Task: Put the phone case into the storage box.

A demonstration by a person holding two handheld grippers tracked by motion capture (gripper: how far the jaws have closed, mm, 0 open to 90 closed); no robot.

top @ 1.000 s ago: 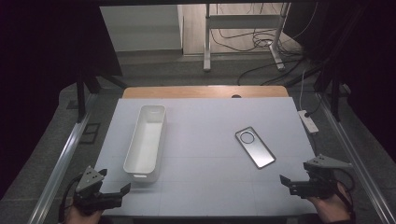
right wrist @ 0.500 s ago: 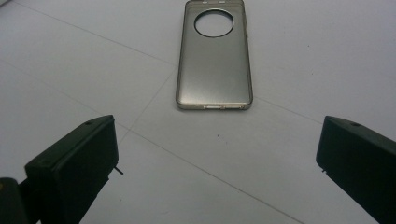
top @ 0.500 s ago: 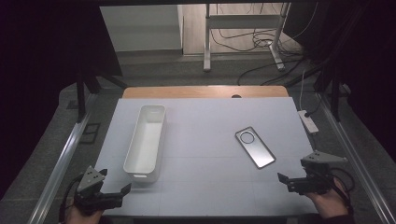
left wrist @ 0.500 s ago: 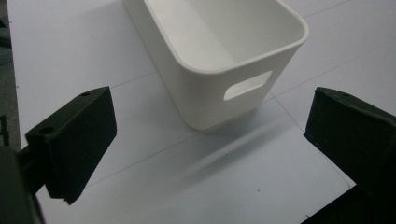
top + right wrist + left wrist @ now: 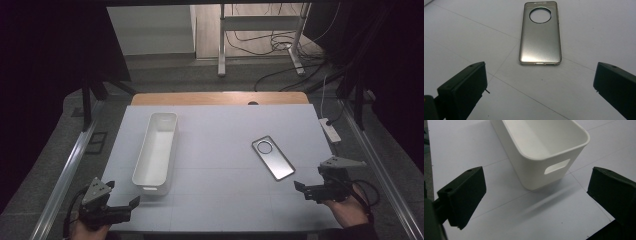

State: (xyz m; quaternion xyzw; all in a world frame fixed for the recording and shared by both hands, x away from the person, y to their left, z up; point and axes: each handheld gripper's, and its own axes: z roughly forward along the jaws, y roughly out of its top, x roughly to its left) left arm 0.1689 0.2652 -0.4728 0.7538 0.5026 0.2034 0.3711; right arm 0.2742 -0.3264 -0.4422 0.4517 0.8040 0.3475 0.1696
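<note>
— Where do I have the two grippers?

— My left gripper (image 5: 134, 202) sits at about seven o'clock on the table (image 5: 220, 200), at the near-left corner. Its jaws are spread wide with nothing between them. In the left gripper view the same gripper (image 5: 536, 202) looks straight at the near end of the white bin (image 5: 541, 147), which stands just past the jaws at twelve o'clock, not touching either one.

— And the right one?

— My right gripper (image 5: 298, 186) is at about four o'clock on the table, near the right edge, pointing toward nine o'clock. It is released too: in the right gripper view the gripper (image 5: 540, 87) has its two black jaws far apart and the bare table surface between them.

— What lies ahead of it?

— The phone case (image 5: 540, 33), flat on the table at twelve o'clock from the jaws, a little way off and untouched. It is a shiny grey shell with a round camera cut-out at its far end.

— How do the two things sit from above?

— The bin (image 5: 157, 150) runs lengthwise from six to twelve o'clock on the left half. The case (image 5: 273, 157) lies right of centre, well apart from the bin, turned so its cut-out end points toward eleven o'clock. A grey power strip (image 5: 330, 129) lies off the right edge at about two o'clock.
</note>
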